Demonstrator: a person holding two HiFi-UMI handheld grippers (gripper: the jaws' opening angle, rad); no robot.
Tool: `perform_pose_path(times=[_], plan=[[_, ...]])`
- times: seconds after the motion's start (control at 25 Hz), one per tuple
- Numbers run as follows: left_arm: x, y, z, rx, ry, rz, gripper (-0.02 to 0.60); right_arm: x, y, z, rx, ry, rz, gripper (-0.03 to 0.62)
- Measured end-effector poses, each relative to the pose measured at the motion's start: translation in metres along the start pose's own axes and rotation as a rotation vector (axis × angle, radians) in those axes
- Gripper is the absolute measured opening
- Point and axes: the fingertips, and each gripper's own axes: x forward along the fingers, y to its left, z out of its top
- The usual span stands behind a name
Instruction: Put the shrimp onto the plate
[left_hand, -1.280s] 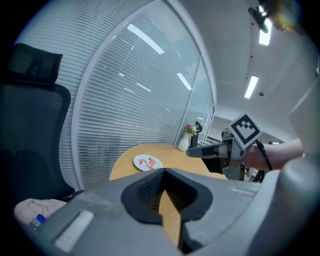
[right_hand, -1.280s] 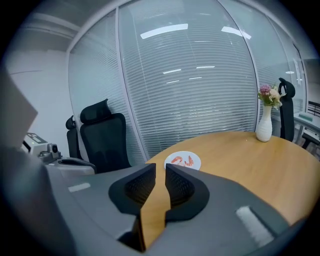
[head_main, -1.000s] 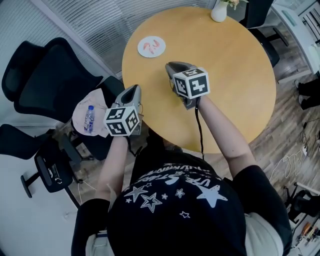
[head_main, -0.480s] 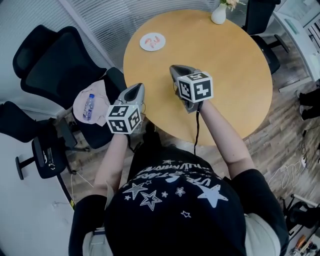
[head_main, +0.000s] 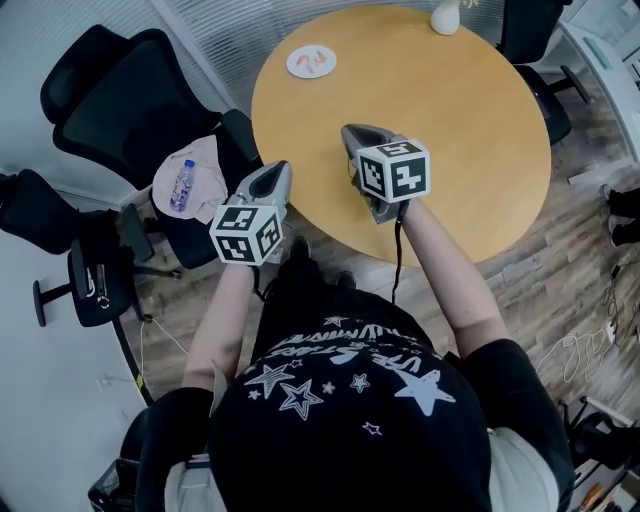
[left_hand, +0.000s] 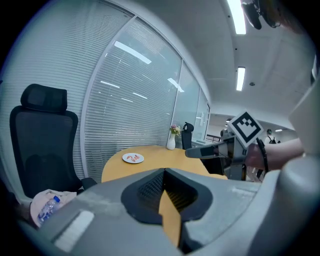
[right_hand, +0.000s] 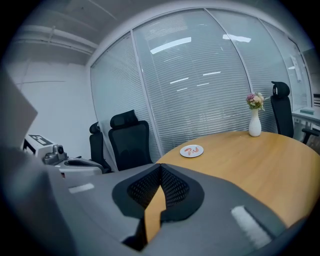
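Note:
A small white plate (head_main: 311, 62) with pink shrimp (head_main: 318, 60) on it sits at the far left of the round wooden table (head_main: 450, 150). The same plate shows far ahead in the left gripper view (left_hand: 133, 158) and in the right gripper view (right_hand: 191, 150). My left gripper (head_main: 280, 168) hovers off the table's near-left edge, shut and empty (left_hand: 164, 171). My right gripper (head_main: 348, 130) hangs over the near part of the table, also shut with nothing in it (right_hand: 161, 166). Both point toward the plate from well back.
A white vase with flowers (head_main: 446, 17) stands at the table's far edge. Black office chairs (head_main: 110, 100) crowd the left side, and a water bottle (head_main: 182, 185) lies on a pale cloth there. Another chair (head_main: 530, 30) stands behind the table.
Both grippers have drawn back from the plate toward the table's near edge, and the plate now lies farther off. The left gripper has left the tabletop.

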Motion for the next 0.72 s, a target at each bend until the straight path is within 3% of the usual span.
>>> perform_pose_path(times=[0.48,0.72], plan=[[0.013,-0.008,-0.011,-0.004,0.029,-0.034,0.002,-0.010,-0.021,-0.022,0.078,0.005,-0.018,0.002],[0.004,-0.003,-0.015,-0.011,0.033,-0.055,0.002,-0.004,-0.005,-0.027,0.081,0.010,-0.032,0.002]])
